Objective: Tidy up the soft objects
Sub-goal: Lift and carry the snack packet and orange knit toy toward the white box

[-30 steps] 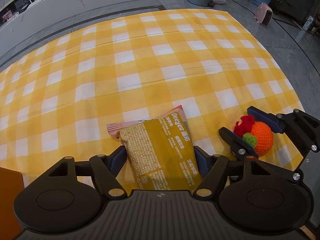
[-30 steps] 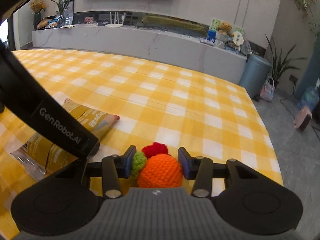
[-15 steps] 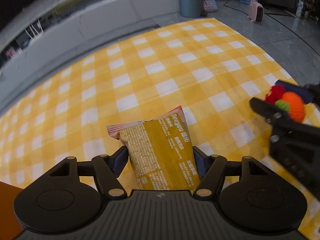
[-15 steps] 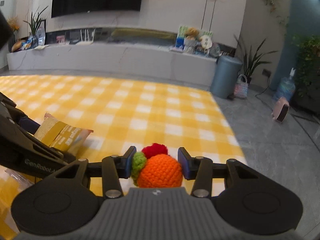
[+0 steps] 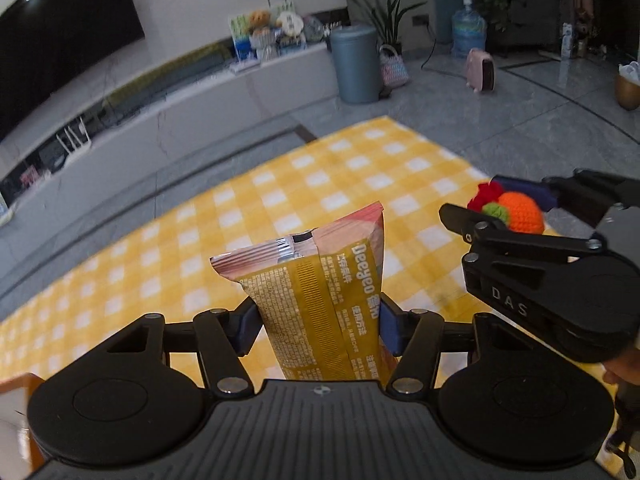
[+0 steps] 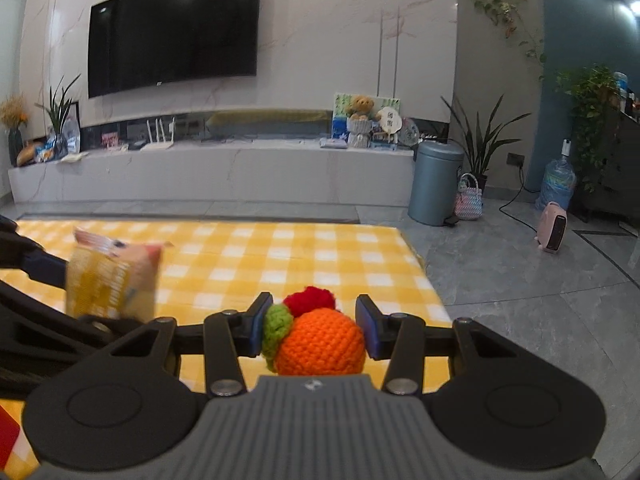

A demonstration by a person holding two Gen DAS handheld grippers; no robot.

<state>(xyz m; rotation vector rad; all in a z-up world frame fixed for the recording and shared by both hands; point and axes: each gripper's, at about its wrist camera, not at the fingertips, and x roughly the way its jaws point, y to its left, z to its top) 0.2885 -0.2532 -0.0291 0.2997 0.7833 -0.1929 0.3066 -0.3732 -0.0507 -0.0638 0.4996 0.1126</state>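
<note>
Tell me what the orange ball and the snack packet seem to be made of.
Orange ball: crocheted yarn, probably; matte, with visible looped stitches. Snack packet: thin printed plastic film, apparently; slightly glossy, creased, with a crimped top seal.

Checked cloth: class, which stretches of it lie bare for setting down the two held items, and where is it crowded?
Checked cloth lies bare from the tools out to its far edge by the grey floor. Crowded near: left tool grips snack packet, right tool grips crochet fruit alongside.

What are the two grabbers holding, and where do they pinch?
Left hand-held gripper pinches the yellow snack packet by its lower sides. Right hand-held gripper squeezes the orange crocheted ball across its middle.
</note>
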